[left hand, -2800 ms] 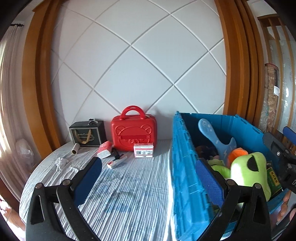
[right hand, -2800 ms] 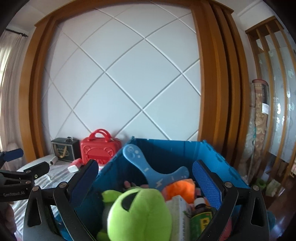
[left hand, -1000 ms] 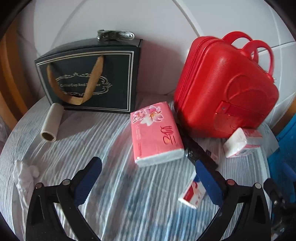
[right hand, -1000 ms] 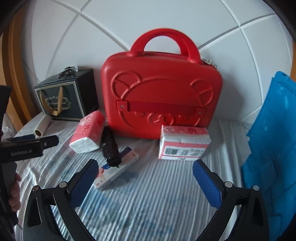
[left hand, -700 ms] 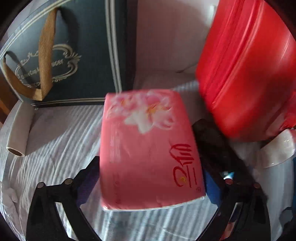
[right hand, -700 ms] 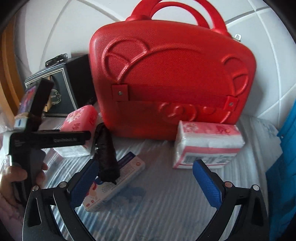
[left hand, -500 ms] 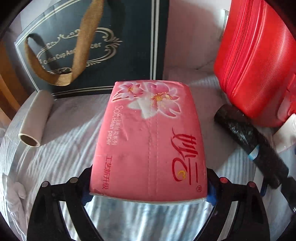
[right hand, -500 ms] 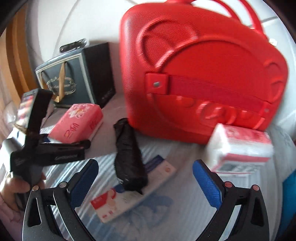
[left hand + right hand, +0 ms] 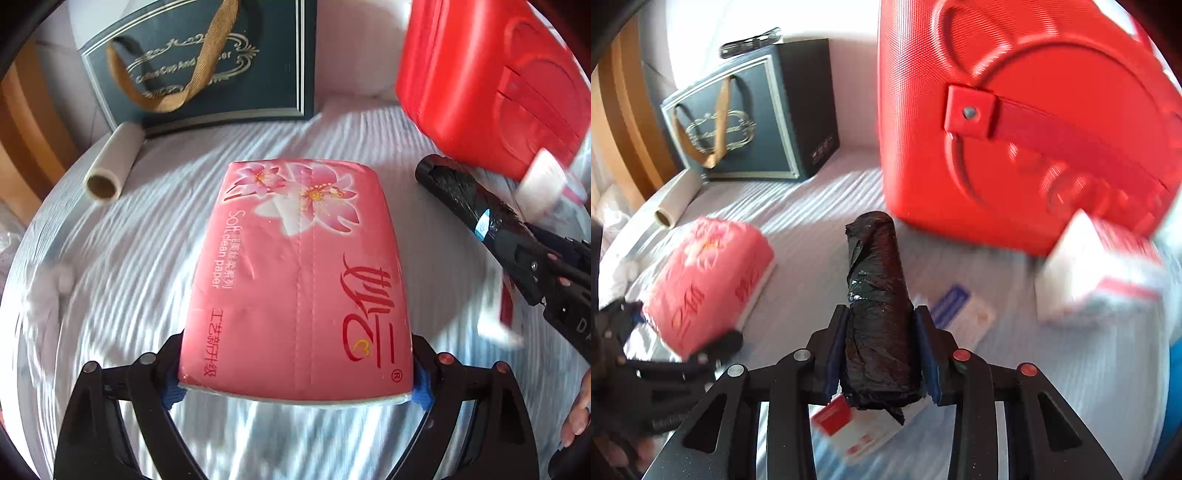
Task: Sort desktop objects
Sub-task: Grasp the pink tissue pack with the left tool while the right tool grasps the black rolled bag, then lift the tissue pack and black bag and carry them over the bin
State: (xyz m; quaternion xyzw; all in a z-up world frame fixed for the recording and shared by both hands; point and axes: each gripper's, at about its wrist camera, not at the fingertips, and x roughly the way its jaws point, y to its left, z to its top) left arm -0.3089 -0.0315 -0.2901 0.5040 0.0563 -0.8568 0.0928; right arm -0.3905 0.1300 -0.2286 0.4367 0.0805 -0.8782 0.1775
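The left hand-held gripper (image 9: 295, 391) is closed on the near end of a pink tissue pack (image 9: 299, 280), its two blue-padded fingers (image 9: 170, 391) pressing the pack's long sides. The pack runs from between the fingers toward 12 o'clock, printed face up. Whether it is lifted off the white striped counter (image 9: 155, 258) cannot be told. At 10 o'clock from the pack a cardboard tube (image 9: 112, 166) lies on the counter, just in front of a dark gift box (image 9: 207, 59) at 11 o'clock. A red case (image 9: 495, 81) stands at 1 o'clock.

The right hand-held gripper (image 9: 882, 350) is narrowed around a black rolled bag (image 9: 879, 310), its fingers (image 9: 925, 347) touching both sides of the roll. The roll points to 12 o'clock, toward the foot of the red case. Beneath it lies a flat white, red and blue packet (image 9: 960, 314). At 3 o'clock sits a blurred white and red tissue pack (image 9: 1097, 273), near the case.
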